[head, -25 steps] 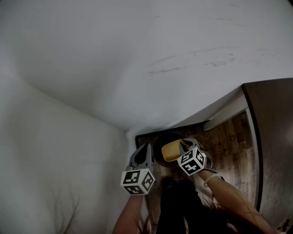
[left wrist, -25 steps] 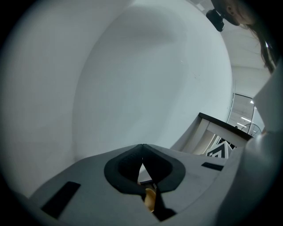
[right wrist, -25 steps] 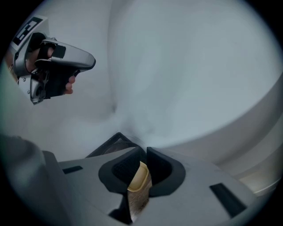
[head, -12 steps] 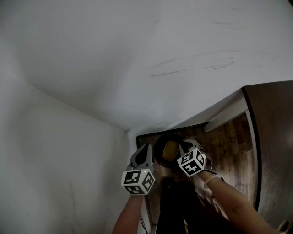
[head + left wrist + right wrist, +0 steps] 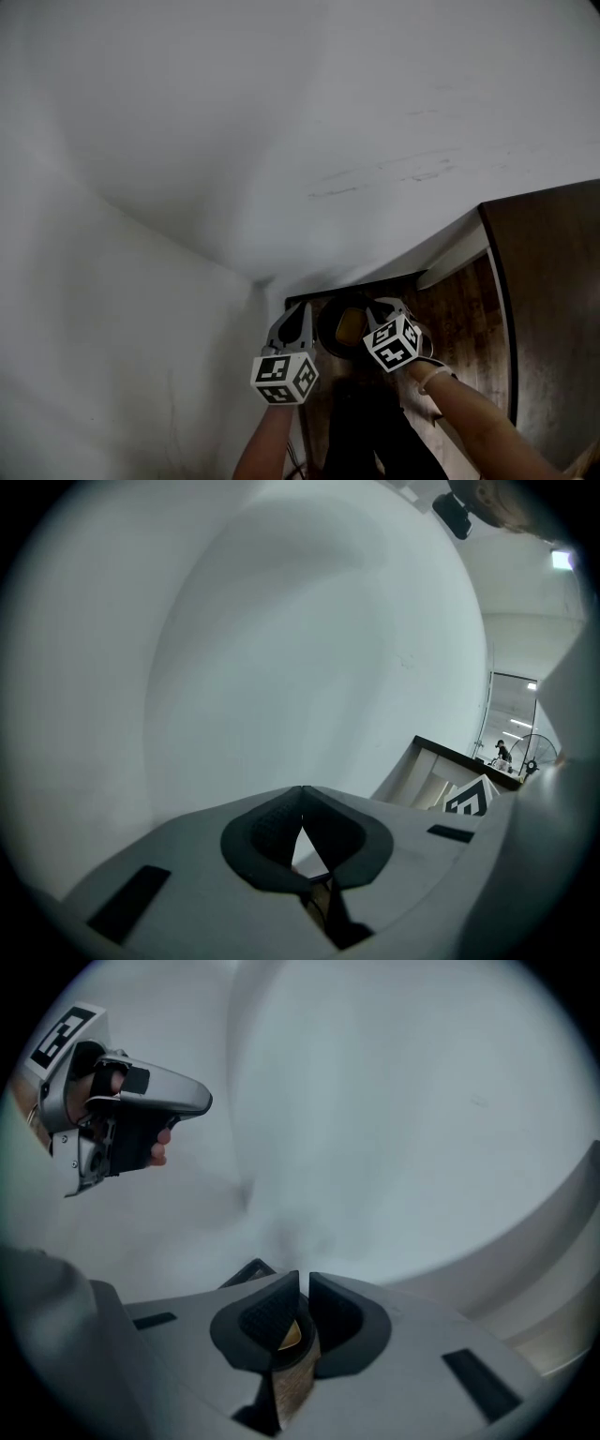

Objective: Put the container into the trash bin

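Note:
The yellow container (image 5: 349,324) shows as a small patch inside the dark round trash bin (image 5: 327,328), which stands on the wood floor in the wall corner. My right gripper (image 5: 374,310) reaches over the bin's right rim. In the right gripper view its jaws (image 5: 304,1284) stand almost together, with a yellow sliver of the container (image 5: 290,1334) pinched between the pads. Left of the bin, my left gripper (image 5: 297,312) is shut and holds nothing. Its pads meet at the tips in the left gripper view (image 5: 302,795).
White walls (image 5: 281,141) meet in a corner just behind the bin. Dark wood floor (image 5: 459,309) runs off to the right, bordered by a white baseboard (image 5: 453,255) and a dark panel (image 5: 548,309). A person's dark legs (image 5: 361,431) stand below the bin.
The yellow container, held flat over the bin's mouth a second ago, has tipped and gone down into the bin with the right gripper. The left gripper has barely moved.

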